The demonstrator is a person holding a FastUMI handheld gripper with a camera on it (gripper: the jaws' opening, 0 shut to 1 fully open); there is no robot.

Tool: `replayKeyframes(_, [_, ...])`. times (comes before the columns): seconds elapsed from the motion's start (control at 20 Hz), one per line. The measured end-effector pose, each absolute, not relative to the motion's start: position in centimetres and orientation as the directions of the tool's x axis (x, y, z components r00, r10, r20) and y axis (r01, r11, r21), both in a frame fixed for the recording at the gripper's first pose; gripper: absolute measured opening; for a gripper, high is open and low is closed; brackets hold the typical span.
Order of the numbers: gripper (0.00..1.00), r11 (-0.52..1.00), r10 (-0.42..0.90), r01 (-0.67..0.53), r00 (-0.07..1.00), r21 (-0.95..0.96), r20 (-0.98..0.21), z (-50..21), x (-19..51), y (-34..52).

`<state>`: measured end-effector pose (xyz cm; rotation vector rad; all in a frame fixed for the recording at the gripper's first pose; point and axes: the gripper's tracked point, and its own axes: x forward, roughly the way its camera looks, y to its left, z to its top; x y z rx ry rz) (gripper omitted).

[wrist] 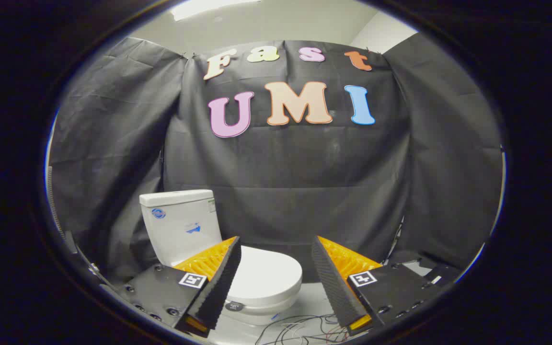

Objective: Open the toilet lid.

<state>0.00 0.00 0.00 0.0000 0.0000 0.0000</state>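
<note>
A: From the gripper view, what is the gripper [276,249] doing?

B: Its fingers stand wide apart with nothing between them. I'd say they are spread so one can slip under the lid's front edge.

A: Where is the toilet lid [264,273]?

B: Down flat on the bowl, showing in the gap between the fingers and beyond them, partly behind the left finger. The tank [180,225] rises behind it against the black cloth wall [295,167].

A: Which way does it point?

B: Its long axis runs from the tank toward its rounded front, which faces right and a little toward the camera. Loose wires [300,328] lie on the floor [312,299] near the base.
</note>
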Motion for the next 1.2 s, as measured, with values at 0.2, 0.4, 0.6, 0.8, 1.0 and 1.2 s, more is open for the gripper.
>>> replayKeyframes(0.2, [0.92, 1.0, 0.013, -0.013, 1.0, -0.001, -0.024, -0.6, 4.1, 0.6])
replayKeyframes(0.4, [0.92, 0.999, 0.032, -0.032, 0.999, 0.018, -0.003, -1.1, 7.7, 2.3])
replayKeyframes(0.6, [0.92, 0.998, -0.026, 0.025, 1.0, 0.049, 0.014, -1.3, 9.3, 4.6])
replayKeyframes(0.8, [0.92, 0.984, -0.146, 0.138, 0.987, 0.114, 0.066, -0.5, 8.7, 6.8])
replayKeyframes(1.0, [0.92, 0.949, -0.278, 0.258, 0.956, 0.182, 0.097, -0.1, 6.7, 8.6])
replayKeyframes(1.2, [0.91, 0.873, -0.437, 0.39, 0.892, 0.293, 0.116, 0.0, 3.8, 8.7])
